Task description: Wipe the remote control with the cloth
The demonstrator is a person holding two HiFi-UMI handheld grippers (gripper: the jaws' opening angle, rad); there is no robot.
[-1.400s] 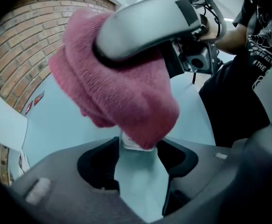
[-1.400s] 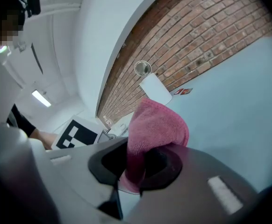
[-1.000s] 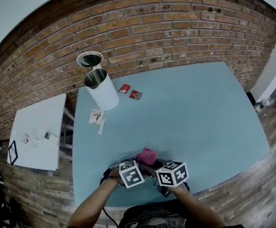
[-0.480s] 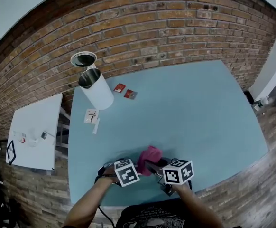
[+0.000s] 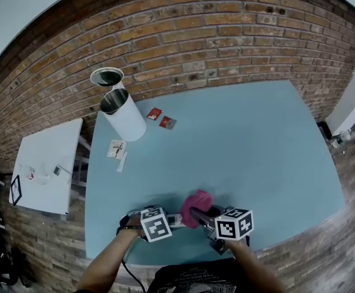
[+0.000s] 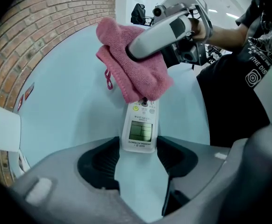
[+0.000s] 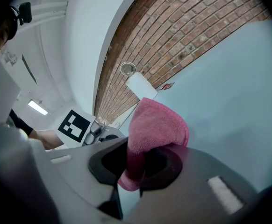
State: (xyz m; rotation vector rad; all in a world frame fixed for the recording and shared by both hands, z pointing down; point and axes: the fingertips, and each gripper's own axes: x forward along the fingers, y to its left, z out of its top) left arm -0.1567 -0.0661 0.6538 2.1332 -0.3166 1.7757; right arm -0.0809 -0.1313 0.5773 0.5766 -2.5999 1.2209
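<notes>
Since a second ago, my right gripper [image 7: 137, 167] has carried the cloth [image 7: 157, 125] rightward along the remote control [image 6: 139, 130]. Its jaws stay clamped on a fold of that soft, light cloth. My left gripper [image 6: 138, 158] pinches the remote's left end by its rigid side edges, holding it flat on the table [image 6: 66, 106] near me. Smooth plastic likely slips, so grip the edges, clear of screen and buttons.

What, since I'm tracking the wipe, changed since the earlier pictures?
The right hand-held gripper, shut on the pink cloth, slid it rightwards in the head view along the remote control. The left hand-held gripper kept its grip on it; the white can stayed put.
</notes>
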